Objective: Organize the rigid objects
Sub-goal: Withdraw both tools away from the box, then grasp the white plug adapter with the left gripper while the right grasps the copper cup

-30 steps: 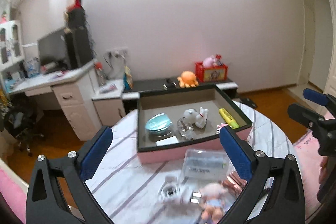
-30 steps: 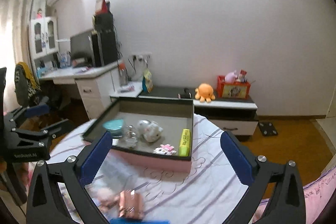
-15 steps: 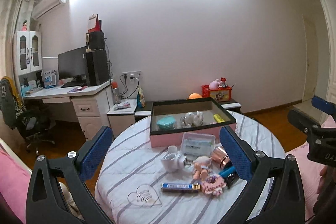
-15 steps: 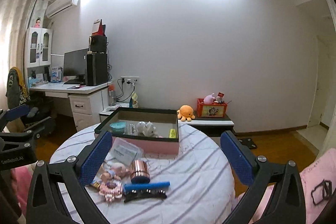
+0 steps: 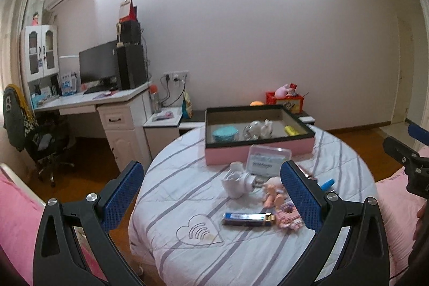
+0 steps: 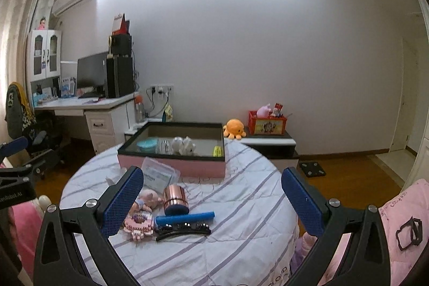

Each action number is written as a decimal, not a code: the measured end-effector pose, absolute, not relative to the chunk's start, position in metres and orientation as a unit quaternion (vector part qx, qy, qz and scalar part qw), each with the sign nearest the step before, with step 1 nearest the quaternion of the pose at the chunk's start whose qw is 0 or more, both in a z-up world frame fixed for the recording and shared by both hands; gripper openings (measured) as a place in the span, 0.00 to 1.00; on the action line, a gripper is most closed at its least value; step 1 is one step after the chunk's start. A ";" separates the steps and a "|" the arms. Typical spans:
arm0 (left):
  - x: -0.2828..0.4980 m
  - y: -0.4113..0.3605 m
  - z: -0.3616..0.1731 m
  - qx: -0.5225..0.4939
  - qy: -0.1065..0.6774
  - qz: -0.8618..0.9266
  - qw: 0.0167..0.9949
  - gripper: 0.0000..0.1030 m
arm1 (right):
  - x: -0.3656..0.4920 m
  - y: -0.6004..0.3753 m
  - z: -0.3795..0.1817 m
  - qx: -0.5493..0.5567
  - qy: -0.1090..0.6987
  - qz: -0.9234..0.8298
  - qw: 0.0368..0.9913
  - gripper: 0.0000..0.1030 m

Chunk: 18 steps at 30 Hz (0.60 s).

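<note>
Both hand-held grippers retreated from round quilted table (image 6: 241, 205).

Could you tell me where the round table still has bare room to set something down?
Free: the striped cloth right of the copper cup and black hair clip, and around the heart print. Crowded: before the pink box.

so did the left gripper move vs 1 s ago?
Yes. The left gripper has pulled back and away from the pink tray: the tray looks far smaller in its view, and the whole round table now shows.
</note>
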<state>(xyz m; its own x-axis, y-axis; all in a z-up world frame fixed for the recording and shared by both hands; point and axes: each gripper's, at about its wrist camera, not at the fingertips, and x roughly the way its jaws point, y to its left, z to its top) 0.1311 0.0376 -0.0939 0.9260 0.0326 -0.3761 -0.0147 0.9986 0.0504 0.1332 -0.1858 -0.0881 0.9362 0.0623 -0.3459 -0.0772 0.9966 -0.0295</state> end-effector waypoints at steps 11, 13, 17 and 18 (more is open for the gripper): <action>0.168 0.055 -0.138 0.018 0.271 0.010 0.962 1.00 | 0.214 -0.158 -0.155 -0.051 0.309 0.077 0.947 1.00; 0.174 0.057 -0.144 0.024 0.282 0.013 0.959 1.00 | 0.233 -0.149 -0.166 -0.061 0.326 0.086 0.939 1.00; 0.184 0.064 -0.153 0.022 0.298 0.016 0.954 1.00 | 0.261 -0.137 -0.182 -0.082 0.354 0.096 0.927 1.00; 0.188 0.066 -0.156 0.018 0.305 0.014 0.952 1.00 | 0.267 -0.134 -0.186 -0.092 0.361 0.093 0.923 1.00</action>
